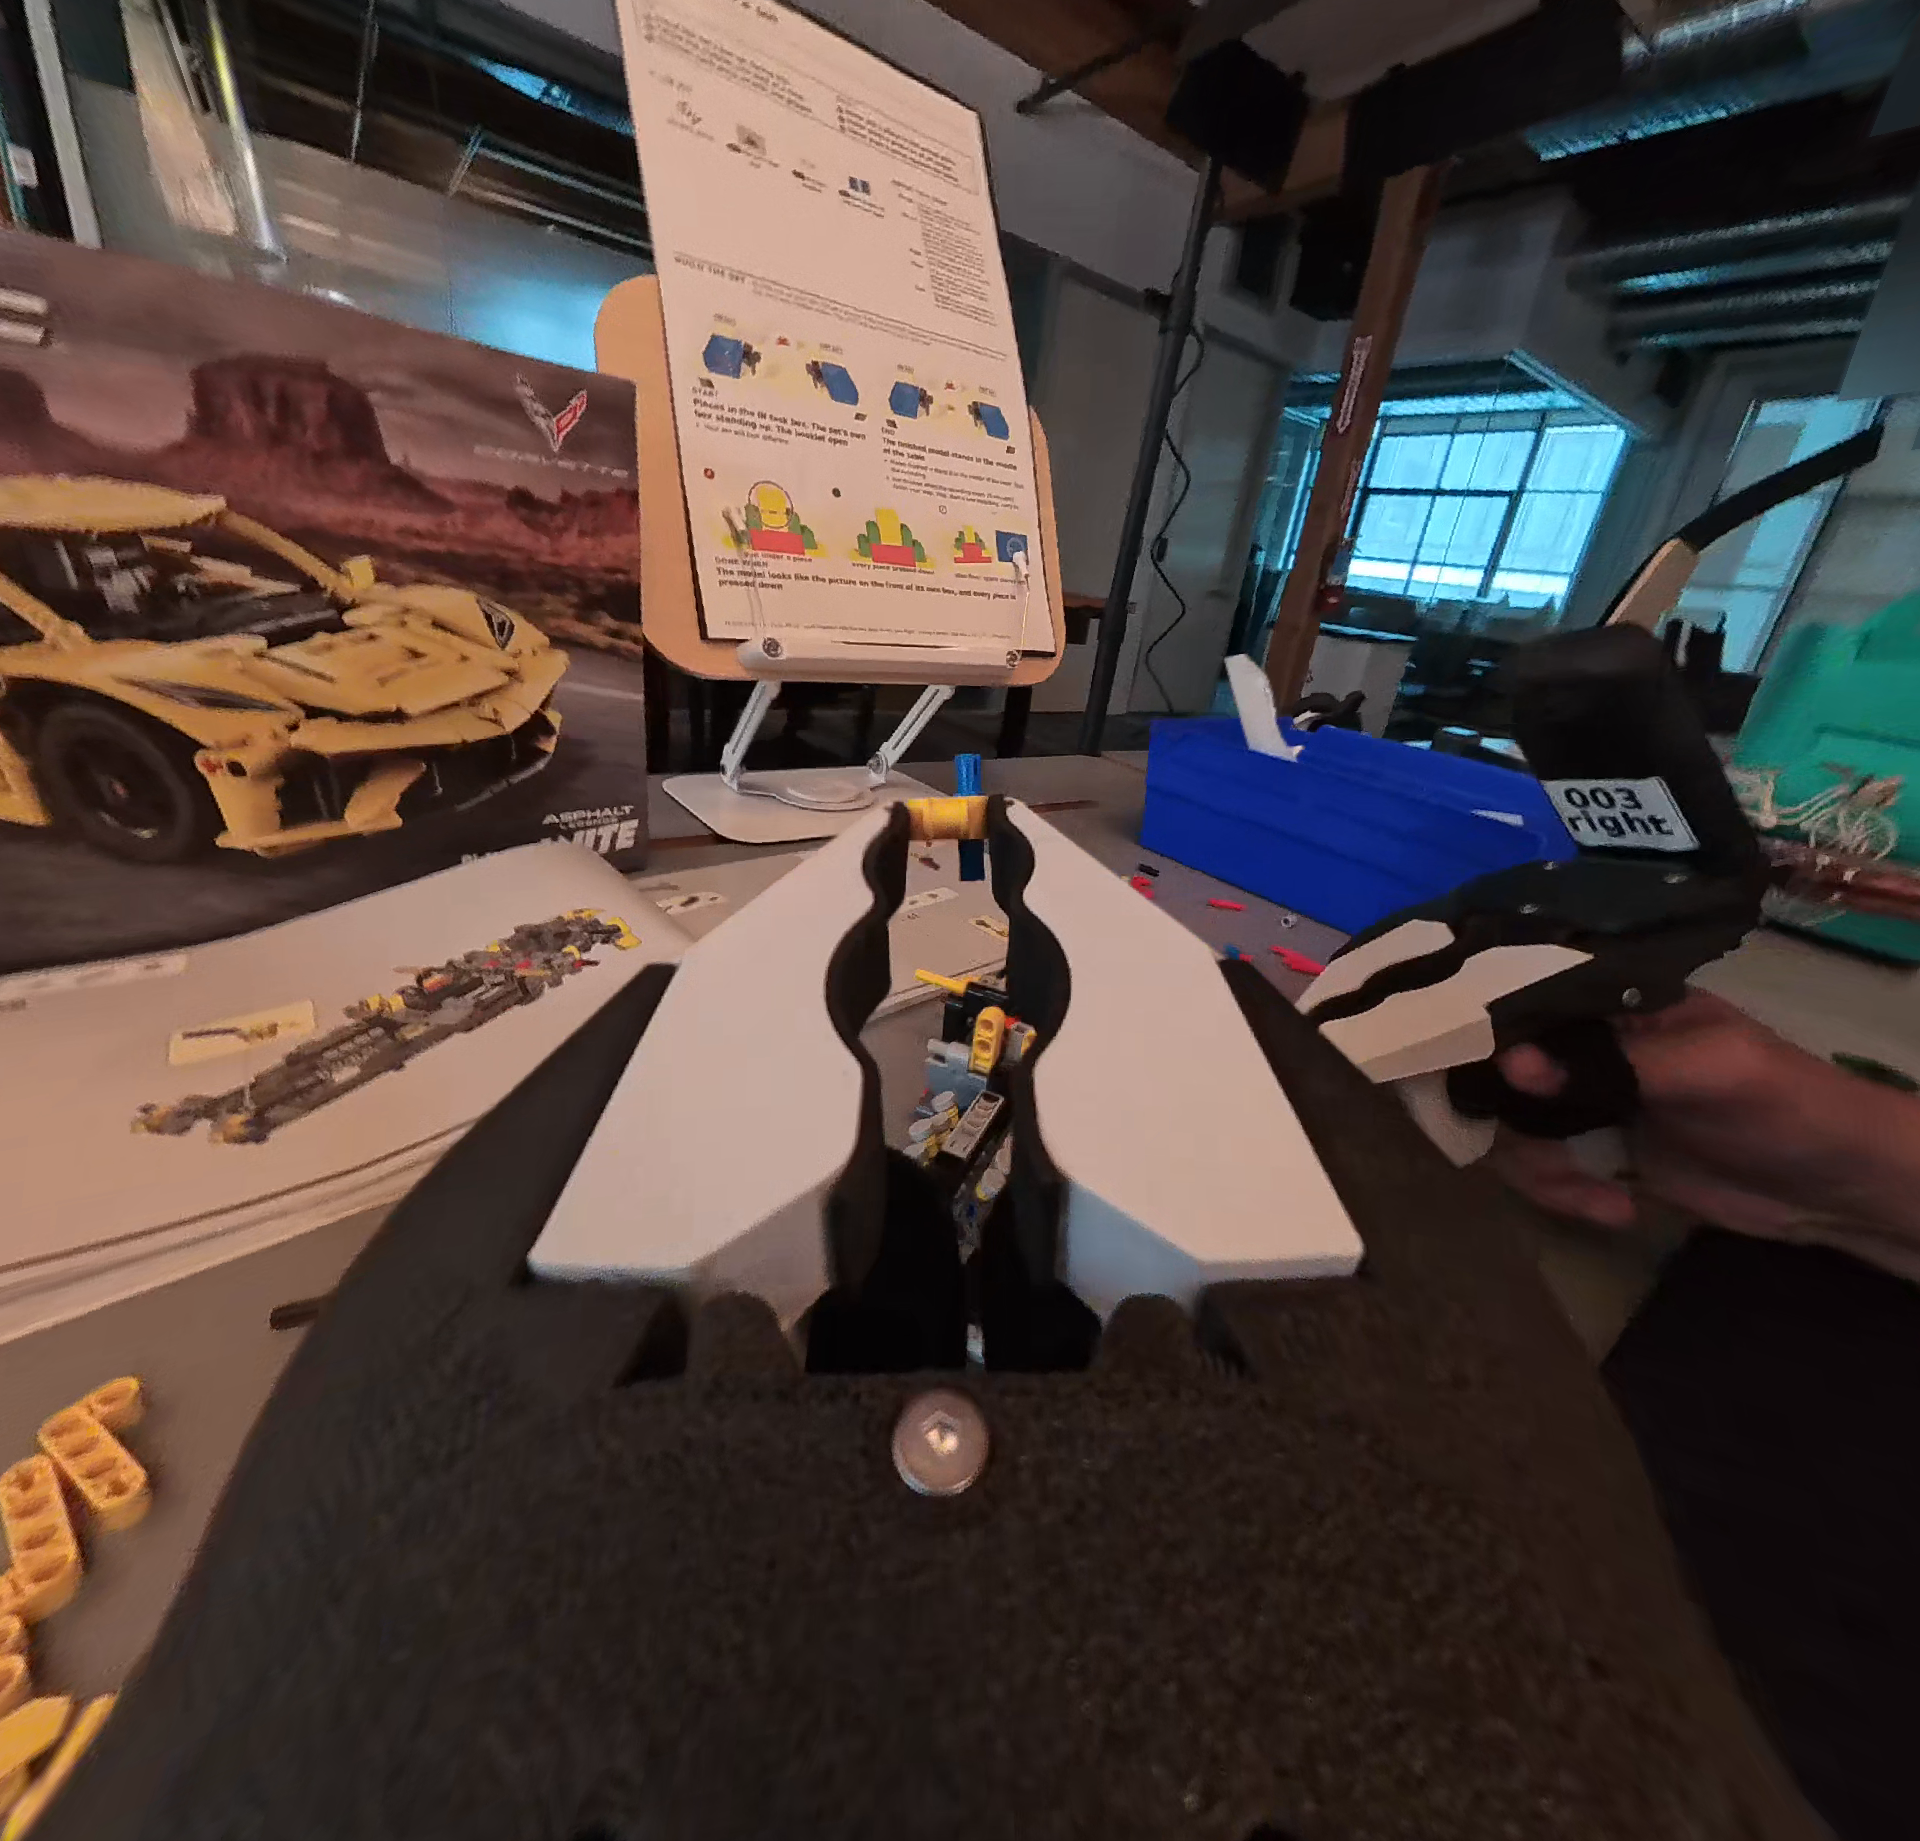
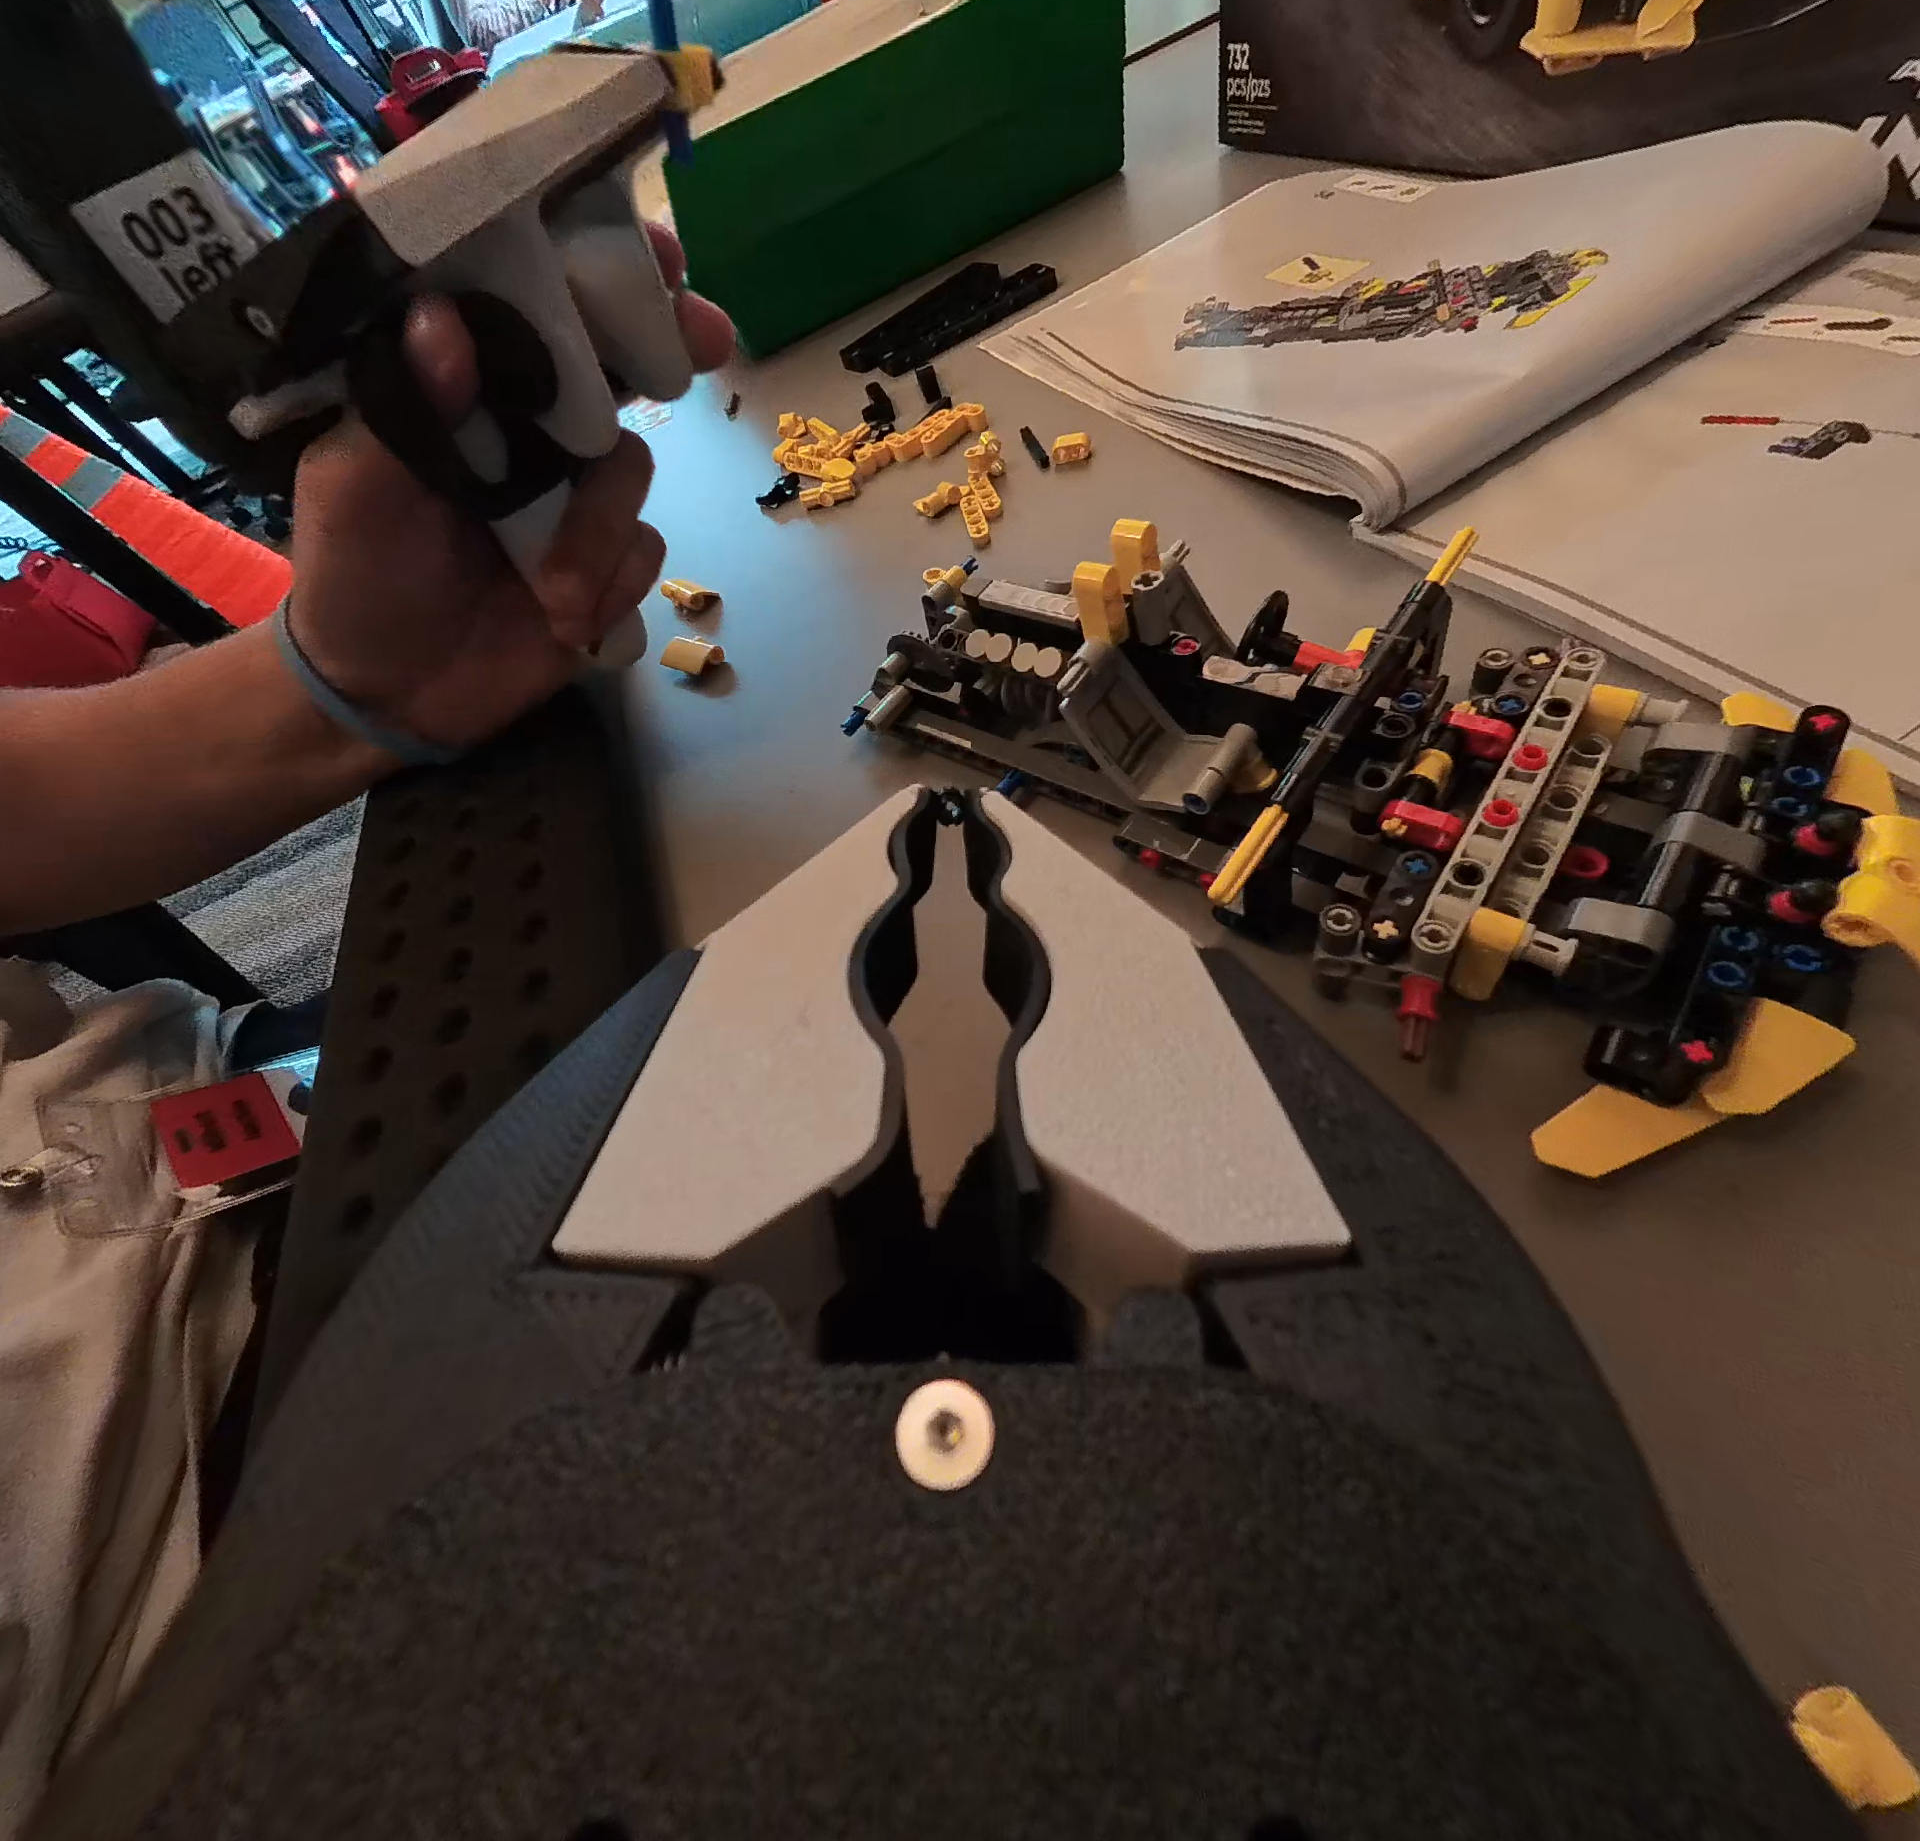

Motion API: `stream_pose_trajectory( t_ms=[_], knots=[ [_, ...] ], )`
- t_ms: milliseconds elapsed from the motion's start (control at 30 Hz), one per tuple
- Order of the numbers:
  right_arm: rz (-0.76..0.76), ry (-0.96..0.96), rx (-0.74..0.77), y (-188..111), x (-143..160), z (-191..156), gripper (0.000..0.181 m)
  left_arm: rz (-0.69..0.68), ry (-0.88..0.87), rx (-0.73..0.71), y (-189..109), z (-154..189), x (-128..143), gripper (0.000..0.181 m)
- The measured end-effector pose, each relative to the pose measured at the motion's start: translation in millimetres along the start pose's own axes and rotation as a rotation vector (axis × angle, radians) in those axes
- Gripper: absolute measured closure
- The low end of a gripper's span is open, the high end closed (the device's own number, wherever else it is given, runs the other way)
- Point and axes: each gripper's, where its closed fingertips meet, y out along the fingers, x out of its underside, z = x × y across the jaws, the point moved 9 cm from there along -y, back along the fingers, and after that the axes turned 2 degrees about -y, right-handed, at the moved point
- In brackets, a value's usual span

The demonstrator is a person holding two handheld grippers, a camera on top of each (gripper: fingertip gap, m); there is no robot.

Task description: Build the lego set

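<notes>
- The left gripper (image 1: 948, 823) is seen clamped on a small yellow connector (image 1: 943, 819), through which a blue axle pin (image 1: 968, 812) is passed upright; in the right wrist view this pair is held raised at about 10 o'clock, well above the table (image 2: 790, 752).
- A firm, squared grip on the yellow connector is advised, so that the blue axle pin is not twisted when another part is pressed in.
- The loose yellow pieces (image 2: 894, 456) are found on the table at 12 o'clock in the right wrist view, near the green bin (image 2: 914, 150); they are best left undisturbed while the two tools are brought together.
- The right gripper (image 2: 952, 806) is closed on a tiny dark pin (image 2: 950, 804), barely visible between the tips; what kind of pin it is cannot be told.
- The step in hand is judged to be the joining of that dark pin to the yellow connector. The pin's axis should be lined up with the connector's hole before any push is given, and the push should be kept straight.
- The partly built chassis (image 2: 1351, 794) is lying flat on the table at 2 o'clock of the right gripper, just beside its tips; it should be kept clear of any sweep.
- The open instruction booklet (image 2: 1455, 337) is spread beyond the chassis at 1 o'clock, and the part's orientation can be checked against it.
</notes>
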Motion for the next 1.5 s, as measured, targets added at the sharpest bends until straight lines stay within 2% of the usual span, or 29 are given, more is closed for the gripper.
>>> stream_pose_trajectory(
  t_ms=[200,400,533,667,833,900,967,1000,1133,1233,1333,1500],
  knots=[
    [-0.001,0.000,-0.003,0,0,0,0.177,0.000,0.200,0.026,3,17,1,0.165],
    [0.009,0.005,-0.007,-1,-1,0,0.177,-0.146,0.516,0.052,11,43,14,0.165],
    [0.008,0.002,-0.009,-1,-1,0,0.177,-0.272,0.605,0.054,14,51,20,0.165],
    [0.007,0.004,-0.011,-1,-1,0,0.177,-0.553,0.466,0.154,16,44,22,0.165],
    [0.005,0.001,-0.015,0,-1,-1,0.177,-0.810,0.137,0.507,7,37,5,0.165],
    [0.006,-0.001,-0.015,0,-1,-1,0.177,-0.833,-0.040,0.631,7,28,-11,0.165],
    [0.007,-0.001,-0.015,0,-1,-1,0.177,-0.898,-0.251,0.830,5,21,-23,0.164],
    [0.008,-0.001,-0.015,0,-1,-1,0.177,-0.936,-0.297,0.890,5,14,-26,0.165],
    [0.011,-0.002,-0.019,0,-2,-2,0.177,-1.194,-0.421,1.096,3,-13,-18,0.165],
    [0.015,-0.006,-0.019,-1,-2,-3,0.177,-1.298,-0.587,1.308,3,-21,-22,0.165],
    [0.020,-0.005,-0.020,-2,-3,-3,0.177,-1.415,-0.567,1.475,0,-29,-25,0.165],
    [0.024,-0.006,-0.021,-2,-3,-3,0.177,-1.679,-0.628,1.563,7,-38,-22,0.165]
  ],
)
